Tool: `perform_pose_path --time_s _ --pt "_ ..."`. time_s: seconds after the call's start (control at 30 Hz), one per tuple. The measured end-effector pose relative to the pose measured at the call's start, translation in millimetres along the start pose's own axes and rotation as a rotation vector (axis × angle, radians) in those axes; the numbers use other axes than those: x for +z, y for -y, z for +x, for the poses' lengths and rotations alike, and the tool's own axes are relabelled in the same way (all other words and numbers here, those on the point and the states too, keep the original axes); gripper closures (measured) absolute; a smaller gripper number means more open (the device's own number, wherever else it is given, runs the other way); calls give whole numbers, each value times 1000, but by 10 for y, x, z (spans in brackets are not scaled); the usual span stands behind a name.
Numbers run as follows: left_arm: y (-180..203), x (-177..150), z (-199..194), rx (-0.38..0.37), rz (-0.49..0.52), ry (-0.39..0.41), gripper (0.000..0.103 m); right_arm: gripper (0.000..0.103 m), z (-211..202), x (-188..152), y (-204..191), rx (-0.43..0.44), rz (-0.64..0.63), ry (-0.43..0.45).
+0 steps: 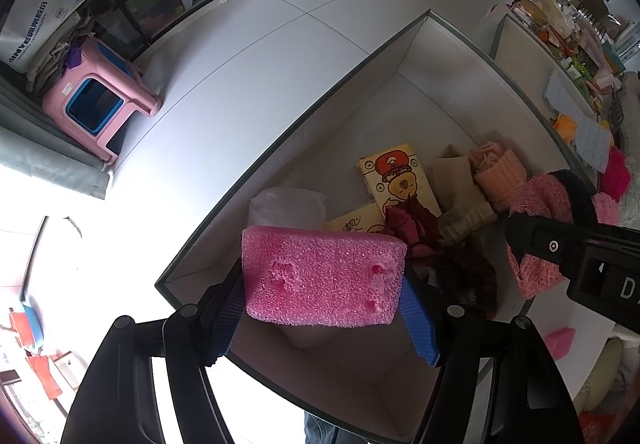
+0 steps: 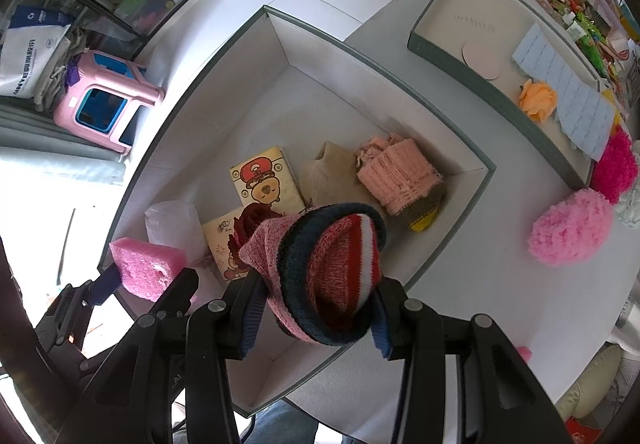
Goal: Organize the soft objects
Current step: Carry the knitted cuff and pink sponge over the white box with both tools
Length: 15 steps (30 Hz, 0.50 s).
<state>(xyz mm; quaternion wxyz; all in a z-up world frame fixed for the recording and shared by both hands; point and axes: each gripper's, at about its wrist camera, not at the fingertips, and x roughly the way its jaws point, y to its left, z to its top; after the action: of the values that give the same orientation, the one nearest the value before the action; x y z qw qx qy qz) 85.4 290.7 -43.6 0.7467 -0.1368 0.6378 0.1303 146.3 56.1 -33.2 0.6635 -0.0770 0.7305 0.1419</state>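
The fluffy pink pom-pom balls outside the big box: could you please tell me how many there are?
2: a light pink fluffy pom-pom on the white table right of the box, and a hot pink pom-pom just beyond it. Others may be hidden.

Little here can be read. On the black body of my right hand-held gripper (image 1: 516,240), seen from my left wrist camera, stands one white letter — a "D", the rest cut off. The white sack (image 2: 28,55) on the floor carries dark blue lettering, too warped to make out. The grey box lid (image 2: 472,19) on the bench bears a faint line — illegible.
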Motion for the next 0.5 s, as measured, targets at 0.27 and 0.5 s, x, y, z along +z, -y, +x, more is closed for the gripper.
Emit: perform_pose_path --time_s 0.27,0.5 --pt "10 -4 9 4 4 -1 31 55 5 7 0 1 2 -2" --pt "16 -8 10 6 5 -3 31 55 27 9 8 0 5 -6"
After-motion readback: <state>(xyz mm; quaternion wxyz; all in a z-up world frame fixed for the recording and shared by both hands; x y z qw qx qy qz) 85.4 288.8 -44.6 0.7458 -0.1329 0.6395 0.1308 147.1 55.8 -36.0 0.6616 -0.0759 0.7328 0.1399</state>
